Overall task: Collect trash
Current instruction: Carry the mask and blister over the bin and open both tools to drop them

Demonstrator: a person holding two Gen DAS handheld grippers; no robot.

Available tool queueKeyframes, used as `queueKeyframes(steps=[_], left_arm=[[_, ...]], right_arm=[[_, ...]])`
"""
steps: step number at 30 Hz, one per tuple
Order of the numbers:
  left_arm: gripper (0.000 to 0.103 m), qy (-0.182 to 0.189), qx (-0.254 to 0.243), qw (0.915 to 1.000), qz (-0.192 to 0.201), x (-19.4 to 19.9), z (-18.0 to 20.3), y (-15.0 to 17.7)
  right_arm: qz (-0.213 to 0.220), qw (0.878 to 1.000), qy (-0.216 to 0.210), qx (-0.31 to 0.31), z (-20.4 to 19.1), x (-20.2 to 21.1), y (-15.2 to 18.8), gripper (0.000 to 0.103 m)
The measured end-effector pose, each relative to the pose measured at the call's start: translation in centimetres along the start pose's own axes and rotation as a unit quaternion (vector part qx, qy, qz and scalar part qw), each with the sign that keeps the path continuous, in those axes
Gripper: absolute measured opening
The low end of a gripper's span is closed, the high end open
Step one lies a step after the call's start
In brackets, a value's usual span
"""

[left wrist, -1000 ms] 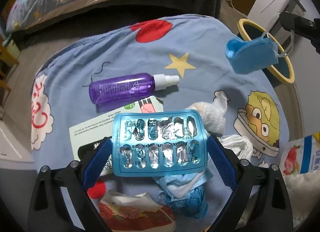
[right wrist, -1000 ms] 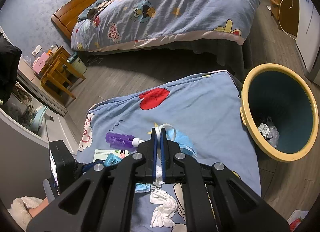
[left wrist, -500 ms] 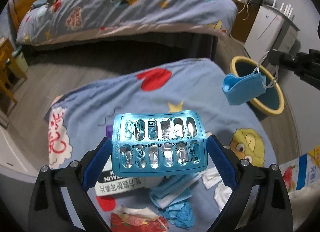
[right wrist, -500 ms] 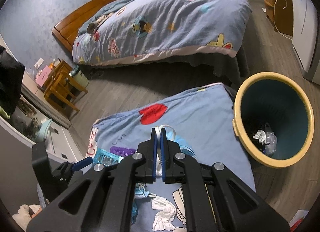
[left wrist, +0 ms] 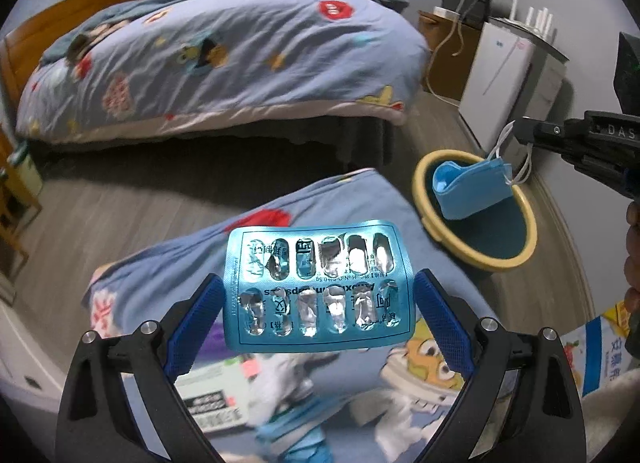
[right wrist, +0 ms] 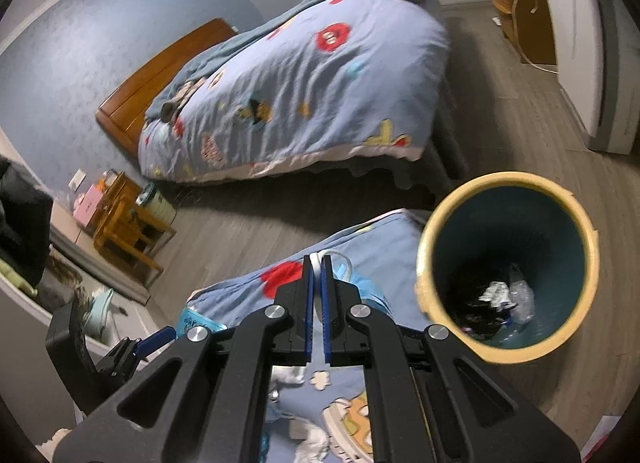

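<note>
Beside the cartoon-print quilt (left wrist: 352, 203), the yellow-rimmed bin (right wrist: 424, 263) is already holding scraps; tissues and wrappers are still lying on the quilt. The right gripper (right wrist: 316, 263) is pinching a blue face mask (left wrist: 472, 191) by its ear loops over the bin, while the left gripper (left wrist: 320, 303) is clamping an emptied blue blister pack (left wrist: 316, 291) above the quilt.

Face mask (left wrist: 472, 191) hangs over the bin (left wrist: 516, 259), right of blister pack (left wrist: 318, 289)

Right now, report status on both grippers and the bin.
Left gripper shut on blister pack. Right gripper shut on face mask ear loops, mask hanging over bin. Nothing in the way.
</note>
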State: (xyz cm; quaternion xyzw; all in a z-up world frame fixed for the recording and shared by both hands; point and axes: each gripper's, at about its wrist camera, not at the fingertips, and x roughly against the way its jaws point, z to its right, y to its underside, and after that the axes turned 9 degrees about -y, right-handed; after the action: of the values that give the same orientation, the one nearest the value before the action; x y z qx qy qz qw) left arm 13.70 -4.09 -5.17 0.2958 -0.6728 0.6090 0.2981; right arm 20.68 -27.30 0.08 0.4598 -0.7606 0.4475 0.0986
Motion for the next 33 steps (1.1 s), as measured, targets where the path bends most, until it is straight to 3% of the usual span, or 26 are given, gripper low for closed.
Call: queueKeyframes(steps=[6, 13, 19, 25, 33], left_arm=[[0.094, 0.019, -0.045, 0.9988, 0.003, -1.9, 5.6, -2.0], [0.094, 0.044, -0.094, 0.9946, 0.005, -4.5, 12.5, -4.1], [0.094, 0.049, -0.131, 0.9901, -0.008, -7.6, 17.3, -5.1], [0.094, 0.054, -0.144, 0.9881, -0.014, -10.4, 20.5, -5.5], [0.095, 0.050, -0.149, 0.9875, -0.009, -11.9, 21.8, -5.8]], right_arm=[[0.028, 0.998, 0.059, -0.005, 4.3, 2.5, -1.9, 0.003], [0.025, 0.993, 0.111, -0.030, 10.0, 3.7, -2.8, 0.003], [0.017, 0.990, 0.126, -0.068, 13.9, 3.7, -2.6, 0.003], [0.009, 0.988, 0.121, -0.091, 15.3, 2.8, -2.0, 0.003], [0.015, 0.987, 0.121, -0.105, 15.9, 2.7, -2.1, 0.003]])
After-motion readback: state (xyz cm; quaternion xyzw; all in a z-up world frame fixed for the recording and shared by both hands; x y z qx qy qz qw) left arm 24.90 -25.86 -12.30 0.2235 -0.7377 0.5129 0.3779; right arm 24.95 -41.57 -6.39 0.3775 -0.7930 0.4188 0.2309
